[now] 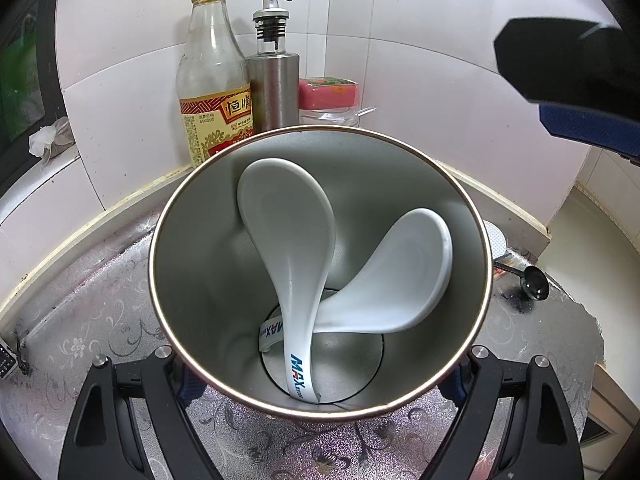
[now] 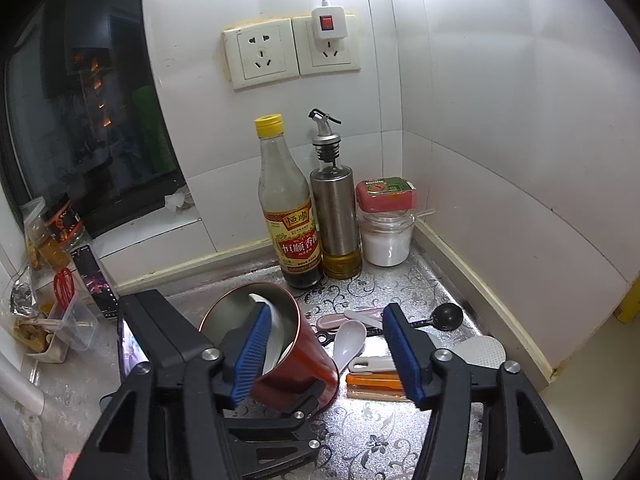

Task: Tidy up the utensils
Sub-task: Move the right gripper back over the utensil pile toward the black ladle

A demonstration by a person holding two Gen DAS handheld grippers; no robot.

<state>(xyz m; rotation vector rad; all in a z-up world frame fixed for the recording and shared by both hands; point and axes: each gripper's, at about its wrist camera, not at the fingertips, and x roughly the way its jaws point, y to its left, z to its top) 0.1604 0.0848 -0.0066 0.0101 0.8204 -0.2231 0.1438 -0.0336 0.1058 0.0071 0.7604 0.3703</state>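
Note:
In the left wrist view my left gripper [image 1: 320, 350] is shut on a metal cup [image 1: 200, 260], red outside and silver inside, tilted with its mouth toward the camera. Two white ceramic spoons [image 1: 288, 220] [image 1: 400, 280] lie crossed inside it. My right gripper [image 2: 326, 310] hovers open above the cup [image 2: 296, 364] with nothing between its blue pads [image 2: 400, 352]. On the counter to the right of the cup lie a white spoon [image 2: 350, 340], a pink spoon [image 2: 332, 320], a black measuring spoon [image 2: 448, 316], white and orange utensils [image 2: 374, 372] and a white rice paddle [image 2: 484, 352].
A vinegar bottle [image 2: 288, 208], a steel oil dispenser [image 2: 334, 208] and a red-lidded jar [image 2: 386, 232] stand against the tiled back wall. Wall sockets [image 2: 292, 52] sit above them. A plastic tub with a red whisk [image 2: 64, 304] stands at the left below a dark window.

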